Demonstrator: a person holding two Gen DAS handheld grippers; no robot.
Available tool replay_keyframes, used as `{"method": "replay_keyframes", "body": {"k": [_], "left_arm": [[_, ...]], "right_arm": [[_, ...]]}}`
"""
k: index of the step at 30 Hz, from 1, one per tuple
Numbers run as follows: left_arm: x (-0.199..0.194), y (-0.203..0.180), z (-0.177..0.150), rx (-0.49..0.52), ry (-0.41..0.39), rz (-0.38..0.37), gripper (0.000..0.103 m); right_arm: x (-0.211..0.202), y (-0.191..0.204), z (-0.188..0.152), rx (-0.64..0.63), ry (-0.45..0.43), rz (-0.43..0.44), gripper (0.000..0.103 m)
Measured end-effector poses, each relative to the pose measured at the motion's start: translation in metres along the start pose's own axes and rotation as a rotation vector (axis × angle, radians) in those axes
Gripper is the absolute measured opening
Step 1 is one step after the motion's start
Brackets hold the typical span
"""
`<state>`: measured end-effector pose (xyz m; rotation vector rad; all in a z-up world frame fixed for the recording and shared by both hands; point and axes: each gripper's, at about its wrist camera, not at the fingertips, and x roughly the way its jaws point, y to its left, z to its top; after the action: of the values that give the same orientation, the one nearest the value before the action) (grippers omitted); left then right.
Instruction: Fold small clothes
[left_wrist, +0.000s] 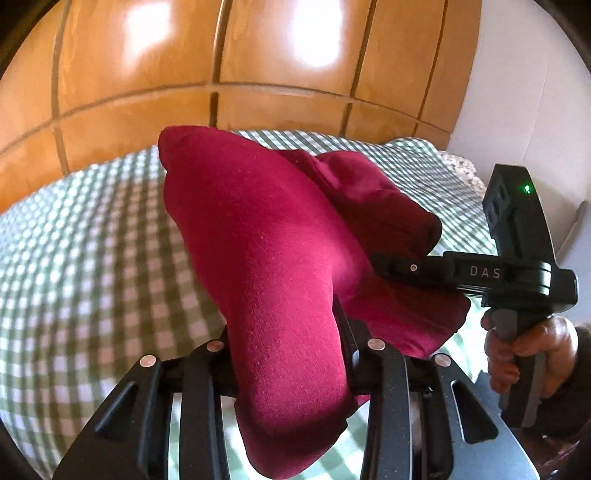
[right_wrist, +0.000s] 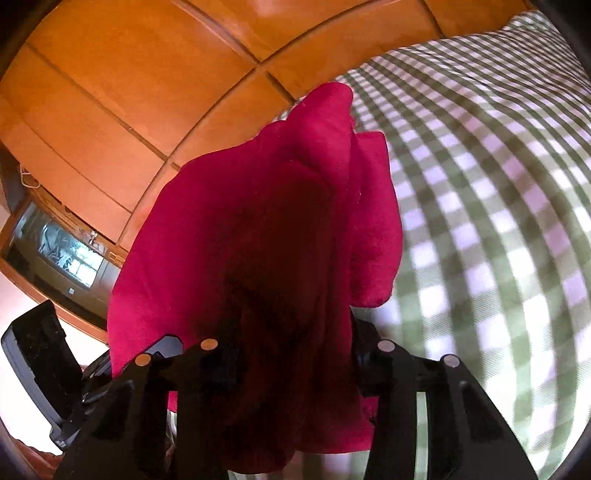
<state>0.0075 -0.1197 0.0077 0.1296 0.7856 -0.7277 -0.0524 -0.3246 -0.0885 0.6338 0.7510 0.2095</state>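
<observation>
We hold a dark red cloth (left_wrist: 258, 236) up off the bed (left_wrist: 74, 240), one gripper at each side of it. In the left wrist view our left gripper (left_wrist: 288, 354) has its jaws drawn in narrow, with a thick fold of the cloth pinched between them; the loose end droops below the jaws toward the camera. The rest of the cloth rises away from us and bunches into a hump near the middle of the view.

To the right in the same view, our right gripper (left_wrist: 391, 264) reaches in sideways, its fingers closed on the far edge of the cloth. A hand (left_wrist: 517, 350) grips its handle, a dark sleeve behind it.

From the right wrist view, the cloth (right_wrist: 258, 229) fills the centre, clamped between that gripper's jaws (right_wrist: 295, 354) and standing up in folds above them. The bed's green and white check cover (right_wrist: 480, 203) spreads out to the right. Wooden wardrobe doors (right_wrist: 129, 92) stand behind it.
</observation>
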Motion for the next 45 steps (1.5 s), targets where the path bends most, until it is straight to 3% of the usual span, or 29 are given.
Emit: {"method": "replay_keyframes", "body": {"k": [8, 16, 21, 27, 30, 35, 39, 42, 45], "left_arm": [[-0.007, 0.024, 0.004, 0.042, -0.041, 0.139, 0.035], [0.003, 0.076, 0.02, 0.055, -0.084, 0.301, 0.035], [0.017, 0.11, 0.034, 0.075, -0.107, 0.391, 0.035], [0.032, 0.162, 0.052, -0.012, -0.122, 0.442, 0.035], [0.041, 0.193, 0.054, -0.111, -0.127, 0.445, 0.035], [0.055, 0.244, 0.052, -0.337, -0.097, 0.385, 0.037], [0.062, 0.263, 0.049, -0.42, -0.075, 0.351, 0.05], [0.059, 0.261, 0.048, -0.424, -0.082, 0.409, 0.069], [0.055, 0.253, 0.047, -0.408, -0.097, 0.434, 0.07]], "right_arm": [[0.046, 0.026, 0.011, -0.053, -0.003, 0.054, 0.041], [0.109, 0.065, 0.035, -0.117, 0.0, 0.091, 0.041], [0.152, 0.093, 0.054, -0.187, -0.009, 0.071, 0.041], [0.195, 0.12, 0.074, -0.253, -0.025, 0.055, 0.041], [0.213, 0.134, 0.079, -0.316, -0.041, 0.011, 0.042], [0.243, 0.145, 0.087, -0.338, -0.033, -0.07, 0.059], [0.26, 0.146, 0.094, -0.312, -0.021, -0.081, 0.065], [0.256, 0.152, 0.091, -0.331, -0.053, -0.113, 0.071], [0.24, 0.146, 0.085, -0.33, -0.086, -0.152, 0.082]]}}
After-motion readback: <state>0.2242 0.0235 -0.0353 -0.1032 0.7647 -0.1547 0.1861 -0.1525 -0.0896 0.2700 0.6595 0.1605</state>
